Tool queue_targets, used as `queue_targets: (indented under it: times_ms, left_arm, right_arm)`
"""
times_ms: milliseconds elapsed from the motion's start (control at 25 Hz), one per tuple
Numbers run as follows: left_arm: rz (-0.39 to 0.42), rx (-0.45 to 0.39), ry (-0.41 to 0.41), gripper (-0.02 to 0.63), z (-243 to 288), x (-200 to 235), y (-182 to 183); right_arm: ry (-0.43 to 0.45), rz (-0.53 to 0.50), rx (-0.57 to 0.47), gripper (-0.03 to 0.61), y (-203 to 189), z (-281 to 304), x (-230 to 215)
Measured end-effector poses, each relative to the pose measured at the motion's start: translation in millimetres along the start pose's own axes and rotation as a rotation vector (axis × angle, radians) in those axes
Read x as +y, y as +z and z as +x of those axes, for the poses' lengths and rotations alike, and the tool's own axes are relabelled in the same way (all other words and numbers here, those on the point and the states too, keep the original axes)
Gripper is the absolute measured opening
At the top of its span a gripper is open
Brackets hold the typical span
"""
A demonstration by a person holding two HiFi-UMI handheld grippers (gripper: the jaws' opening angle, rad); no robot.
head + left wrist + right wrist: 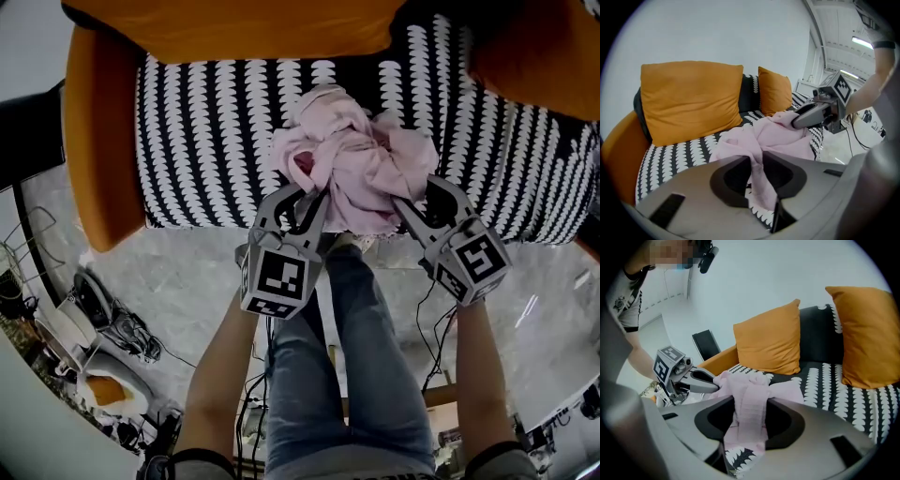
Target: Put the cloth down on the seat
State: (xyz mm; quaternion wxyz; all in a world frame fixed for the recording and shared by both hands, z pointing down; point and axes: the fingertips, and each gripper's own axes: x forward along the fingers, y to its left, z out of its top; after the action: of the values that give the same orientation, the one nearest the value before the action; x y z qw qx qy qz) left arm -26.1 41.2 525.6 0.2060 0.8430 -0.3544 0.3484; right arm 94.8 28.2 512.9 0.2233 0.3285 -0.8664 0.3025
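Scene: A person stands at the near edge of a sofa seat (206,141), black with white scallops, an orange armrest (94,141) at the left and orange cushions (691,98) at the far side.
Cloth: The pink cloth (352,159) sits in a crumpled heap on the seat's near edge, right of centre. It seems to rest on the cover, and a flap trails over the near lip toward the floor (187,272).
Left gripper: The left gripper (305,202) is clamped narrow on a thin fold at the heap's near left.
Right gripper: The right gripper (412,202) pinches a thicker band at the near right, so its jaws stand wider around the bulk.
Risk, slipping off: The heap lies so close to the lip that, once let go, the hanging flap could likely pull the rest down onto the floor.
Risk, snagging: Soft folds lie deep between both pairs of jaws. A quick pull-back toward the person may catch fabric and drag it off the seat.
Risk, uneven letting go: If one side opens first while the other keeps tugging, the heap could swing or slide sideways instead of settling.
Risk, footing: Cables (427,356) run across the floor near the person's legs (366,375), a trip hazard if they step back.
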Motion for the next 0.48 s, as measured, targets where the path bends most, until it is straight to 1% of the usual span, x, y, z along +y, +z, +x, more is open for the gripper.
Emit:
queue_targets:
  times_ms: [200,400,440,480]
  left_arm:
    - [-0.048,-0.061,0.044,0.106,-25.1,16.2,16.0]
    - [-0.043,-0.093,0.035,0.101,-46.9,7.8,37.7]
    - [-0.042,-0.098,0.036,0.079,-48.7,7.2,39.7]
    - [-0.038,-0.106,0.038,0.043,-49.7,7.7,41.2]
  right_arm:
    - [-0.015,-0.014,-0.017,0.174,12.4,-14.4,8.9]
    - [-0.024,-0.012,-0.034,0.173,30.1,-39.6,19.7]
    - [-0.025,-0.009,-0.039,0.173,31.0,-41.3,20.2]
    - [-0.026,-0.008,-0.050,0.173,32.3,-42.0,20.4]
